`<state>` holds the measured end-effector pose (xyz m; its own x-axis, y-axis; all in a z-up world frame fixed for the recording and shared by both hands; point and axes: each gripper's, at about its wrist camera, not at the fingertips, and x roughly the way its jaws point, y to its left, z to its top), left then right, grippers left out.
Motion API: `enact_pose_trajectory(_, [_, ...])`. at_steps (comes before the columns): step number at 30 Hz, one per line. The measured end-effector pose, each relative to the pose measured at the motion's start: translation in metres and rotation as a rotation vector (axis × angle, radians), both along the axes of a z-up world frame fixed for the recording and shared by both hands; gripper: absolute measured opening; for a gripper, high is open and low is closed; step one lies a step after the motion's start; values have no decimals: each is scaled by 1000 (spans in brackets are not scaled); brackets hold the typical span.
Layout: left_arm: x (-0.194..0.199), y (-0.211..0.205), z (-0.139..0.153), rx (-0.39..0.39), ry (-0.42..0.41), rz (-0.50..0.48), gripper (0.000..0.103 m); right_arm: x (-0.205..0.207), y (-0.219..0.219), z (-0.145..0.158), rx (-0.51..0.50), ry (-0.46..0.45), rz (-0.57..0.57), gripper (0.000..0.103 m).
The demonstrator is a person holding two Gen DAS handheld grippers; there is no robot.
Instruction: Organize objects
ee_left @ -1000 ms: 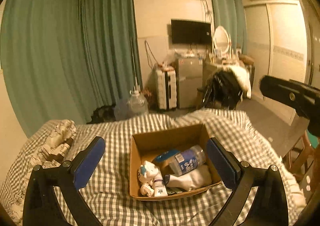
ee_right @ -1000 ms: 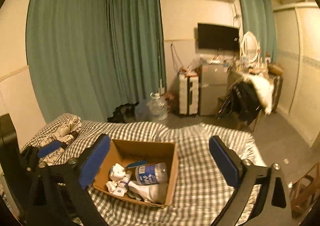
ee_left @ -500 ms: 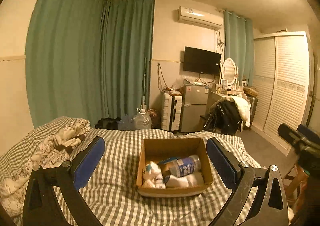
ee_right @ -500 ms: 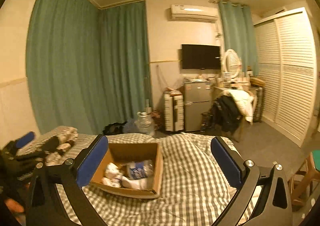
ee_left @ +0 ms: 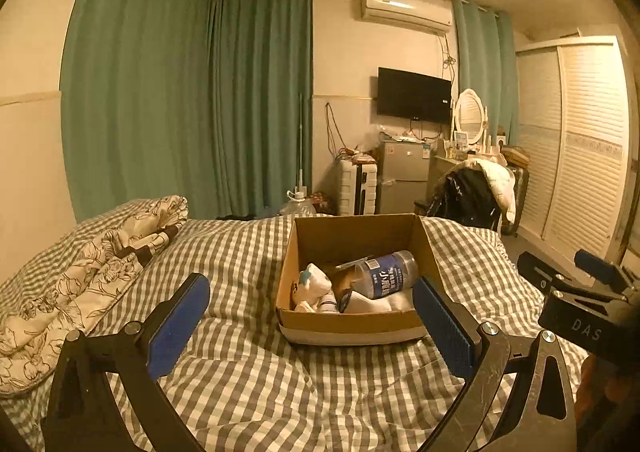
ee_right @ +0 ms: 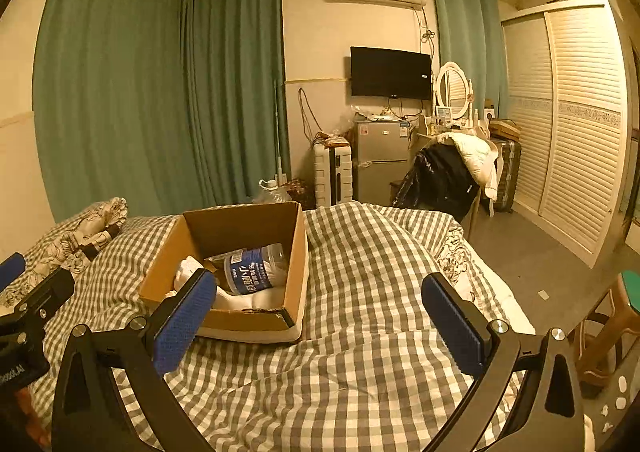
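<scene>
An open cardboard box (ee_left: 352, 326) sits on the checked bed cover. It holds a clear bottle with a blue label (ee_left: 386, 275), white socks (ee_left: 376, 302) and small white items (ee_left: 312, 284). My left gripper (ee_left: 312, 326) is open and empty, low over the bed just in front of the box. My right gripper (ee_right: 320, 320) is open and empty, to the right of the box (ee_right: 256, 318); the bottle (ee_right: 256, 270) shows there too. The right gripper's body appears at the right edge of the left wrist view (ee_left: 580, 300).
A floral quilt (ee_left: 92, 264) lies bunched at the left of the bed (ee_left: 248, 392). Beyond the bed stand a suitcase (ee_left: 358, 188), a small fridge (ee_left: 402, 176) and a chair with jackets (ee_left: 472, 192). A wooden stool (ee_right: 608, 332) stands right of the bed.
Both grippers have dropped lower and tilted up toward level, so the box now appears from a flatter angle and more of the room and ceiling shows. Both stay open and empty.
</scene>
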<state>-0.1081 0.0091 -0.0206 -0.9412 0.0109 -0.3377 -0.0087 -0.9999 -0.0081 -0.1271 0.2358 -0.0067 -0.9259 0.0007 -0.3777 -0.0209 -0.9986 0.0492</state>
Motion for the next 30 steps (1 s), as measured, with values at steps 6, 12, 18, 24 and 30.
enact_pose_trajectory(6, [1, 0, -1, -4, -14, 4, 103, 2, -4, 2, 23, 7, -4, 103])
enact_pose_trajectory(12, [0, 0, -3, -3, -27, 3, 103, 5, -9, 4, 37, 15, 2, 103])
enact_pose_trajectory(18, [-3, -3, -6, 10, -38, 7, 103, 5, -9, 4, 37, 13, 3, 103])
enact_pose_trajectory(24, [-2, 0, -5, -2, -39, 3, 103, 4, -9, 3, 36, 8, 1, 103])
enact_pose_trajectory(30, [-1, 2, -6, -8, -47, -2, 103, 4, -10, 3, 39, 3, 3, 103])
